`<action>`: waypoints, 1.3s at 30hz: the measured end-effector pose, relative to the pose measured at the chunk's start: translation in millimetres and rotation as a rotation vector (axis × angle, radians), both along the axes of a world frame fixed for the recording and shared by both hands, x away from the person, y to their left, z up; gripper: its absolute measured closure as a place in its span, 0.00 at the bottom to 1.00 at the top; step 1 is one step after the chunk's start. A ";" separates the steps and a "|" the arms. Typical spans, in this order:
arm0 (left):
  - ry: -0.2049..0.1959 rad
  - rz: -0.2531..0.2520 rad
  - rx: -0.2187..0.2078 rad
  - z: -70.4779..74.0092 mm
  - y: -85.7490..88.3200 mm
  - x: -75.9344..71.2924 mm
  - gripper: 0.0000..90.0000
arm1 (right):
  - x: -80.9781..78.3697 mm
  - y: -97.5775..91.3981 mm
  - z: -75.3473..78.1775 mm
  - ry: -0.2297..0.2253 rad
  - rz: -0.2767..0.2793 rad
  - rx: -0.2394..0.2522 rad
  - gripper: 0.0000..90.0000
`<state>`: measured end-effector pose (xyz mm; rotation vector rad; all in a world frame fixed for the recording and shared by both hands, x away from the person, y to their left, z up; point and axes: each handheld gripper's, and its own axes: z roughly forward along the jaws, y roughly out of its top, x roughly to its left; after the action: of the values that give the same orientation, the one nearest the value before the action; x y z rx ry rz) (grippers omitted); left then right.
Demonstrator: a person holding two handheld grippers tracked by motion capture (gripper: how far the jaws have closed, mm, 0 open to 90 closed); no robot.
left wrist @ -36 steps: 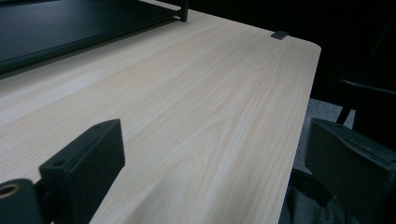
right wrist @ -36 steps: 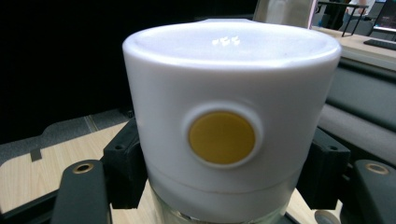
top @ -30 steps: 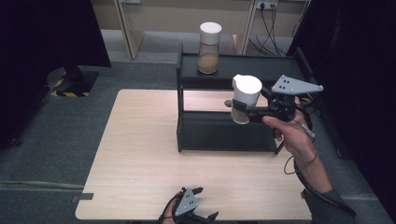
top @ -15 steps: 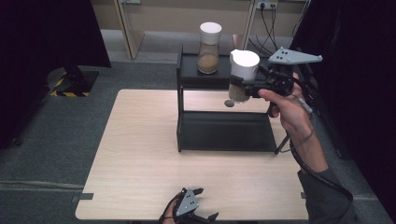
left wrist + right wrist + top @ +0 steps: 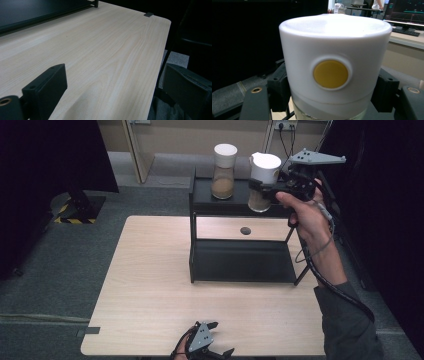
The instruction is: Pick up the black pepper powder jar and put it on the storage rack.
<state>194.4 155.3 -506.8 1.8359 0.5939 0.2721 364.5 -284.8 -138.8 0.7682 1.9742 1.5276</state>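
While the left gripper [image 5: 212, 351] idled, jaws spread, at bottom centre, the right gripper [image 5: 260, 190], pinching the white-lidded jar [image 5: 262, 182], had lifted it from mid-frame to upper right, level with the rack's top shelf [image 5: 200, 195] beside the second jar [image 5: 224, 165], suggesting placement was near.

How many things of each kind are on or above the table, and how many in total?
Jars with white lids: 2, one standing on the shelf, one held in the right tongs
Black two-level shelf: 1
Tongs: 2, left and right
Total: 5
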 end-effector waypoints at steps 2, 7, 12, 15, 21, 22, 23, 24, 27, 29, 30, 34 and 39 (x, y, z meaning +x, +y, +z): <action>0.001 -0.001 0.002 -0.2 -0.1 0.2 0.06 | 2.6 2.3 2.8 -0.002 -0.017 -0.008 0.34; 0.000 -0.004 0.004 -0.2 -0.4 0.2 0.06 | 10.6 9.0 7.4 0.006 -0.048 -0.020 0.34; -0.003 -0.001 -0.003 0.4 0.3 -0.2 0.06 | 20.1 15.7 7.3 0.014 -0.066 -0.010 0.34; -0.002 -0.001 -0.002 0.4 0.7 -0.4 0.06 | 25.7 21.8 7.7 0.018 -0.078 -0.020 0.34; -0.005 -0.006 -0.004 0.6 0.6 -1.0 0.06 | 36.5 29.4 4.9 0.019 -0.107 -0.019 0.34; -0.006 -0.005 -0.004 0.6 0.7 -1.0 0.06 | 37.9 30.5 4.4 0.018 -0.114 -0.020 0.34; -0.005 -0.004 -0.006 0.4 0.8 -1.0 0.06 | 39.5 31.1 4.1 0.019 -0.119 -0.019 0.34; -0.005 -0.005 -0.005 0.5 0.9 -0.9 0.06 | 41.0 31.6 3.5 0.021 -0.123 -0.016 0.34; -0.005 -0.005 -0.006 0.3 0.9 -0.9 0.06 | 44.9 33.3 1.2 0.019 -0.136 -0.015 0.34; -0.004 -0.006 -0.005 0.3 0.7 -0.8 0.06 | 47.2 34.7 -0.4 0.018 -0.143 -0.020 0.34; -0.005 -0.006 -0.005 0.3 0.7 -0.8 0.06 | 48.3 35.4 -1.0 0.020 -0.146 -0.022 0.34; -0.005 -0.006 -0.005 0.5 0.8 -1.1 0.06 | 52.6 36.8 -4.8 0.024 -0.154 -0.020 0.34; -0.006 -0.008 -0.004 0.6 0.8 -1.2 0.06 | 57.2 38.9 -9.3 0.030 -0.162 -0.022 0.34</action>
<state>193.2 156.1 -506.2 1.8324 0.5826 0.2703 421.7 -245.9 -148.1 0.9235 1.8968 1.4055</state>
